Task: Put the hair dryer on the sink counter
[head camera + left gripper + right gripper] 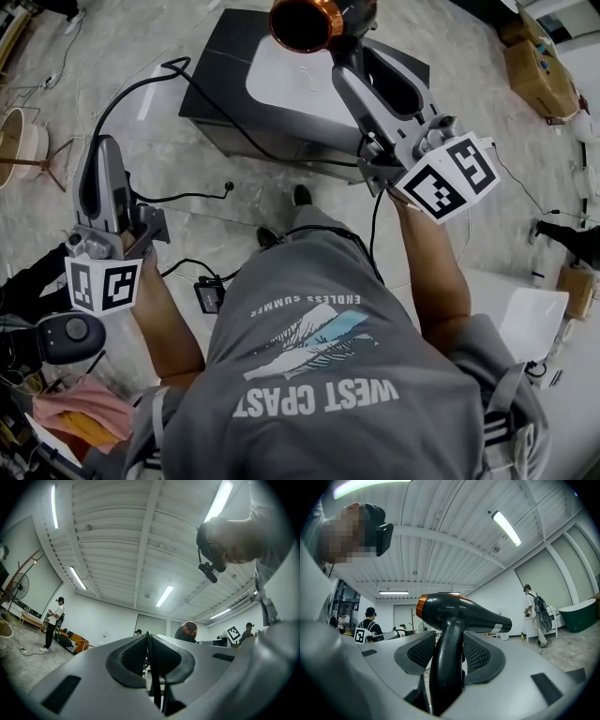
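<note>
Head view: right gripper (359,58) clamps the hair dryer (305,23) by its handle, above the dark sink counter (216,84) ahead. Left gripper (101,145) is nearly closed, pinching the black cord (152,667). Cardboard boxes (539,70) stand far right.

Head view looks down; all views share the hair dryer (461,613).

The room is bright. Long ceiling lights (220,501) shine down in both gripper views, and some glow so hard they are just white strips. In the head view the floor (187,244) is pale and evenly lit, with only soft shadows. The gripper views bend round like a fish bowl and have black corners. The hair dryer (459,613) has a soft shine on top. Far-off things look small and fuzzy.
</note>
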{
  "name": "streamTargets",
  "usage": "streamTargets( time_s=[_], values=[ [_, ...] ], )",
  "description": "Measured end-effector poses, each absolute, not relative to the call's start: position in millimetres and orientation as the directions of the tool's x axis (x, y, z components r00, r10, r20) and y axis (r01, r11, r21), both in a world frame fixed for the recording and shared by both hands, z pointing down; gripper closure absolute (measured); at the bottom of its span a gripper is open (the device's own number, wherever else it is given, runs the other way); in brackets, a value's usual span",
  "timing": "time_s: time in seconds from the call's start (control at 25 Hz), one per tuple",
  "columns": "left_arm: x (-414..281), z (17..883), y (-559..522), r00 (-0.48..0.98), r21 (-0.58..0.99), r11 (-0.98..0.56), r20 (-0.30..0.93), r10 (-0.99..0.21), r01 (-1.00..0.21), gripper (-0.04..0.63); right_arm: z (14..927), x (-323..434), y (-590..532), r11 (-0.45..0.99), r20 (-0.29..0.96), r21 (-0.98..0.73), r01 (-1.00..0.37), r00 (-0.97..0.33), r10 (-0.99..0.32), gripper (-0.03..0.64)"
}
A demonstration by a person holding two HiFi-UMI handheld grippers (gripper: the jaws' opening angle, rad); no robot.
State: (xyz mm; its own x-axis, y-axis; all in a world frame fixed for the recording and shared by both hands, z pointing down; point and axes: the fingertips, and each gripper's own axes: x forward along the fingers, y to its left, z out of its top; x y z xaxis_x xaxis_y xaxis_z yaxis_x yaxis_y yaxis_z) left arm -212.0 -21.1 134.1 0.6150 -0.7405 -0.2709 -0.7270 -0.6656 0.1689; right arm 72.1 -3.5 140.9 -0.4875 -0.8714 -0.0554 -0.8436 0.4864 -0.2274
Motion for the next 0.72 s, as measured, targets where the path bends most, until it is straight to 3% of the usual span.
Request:
streamTargets(
  time_s=[0.72],
  values=[
    [-195.1,156.4,-91.3,0.592,0.172,-0.625,-0.21,-0.778,-0.762,0.56,172.7,52.9,-109.1,0.56,-0.015,-0.246,-0.791,-0.575,-0.818,0.414]
  ],
)
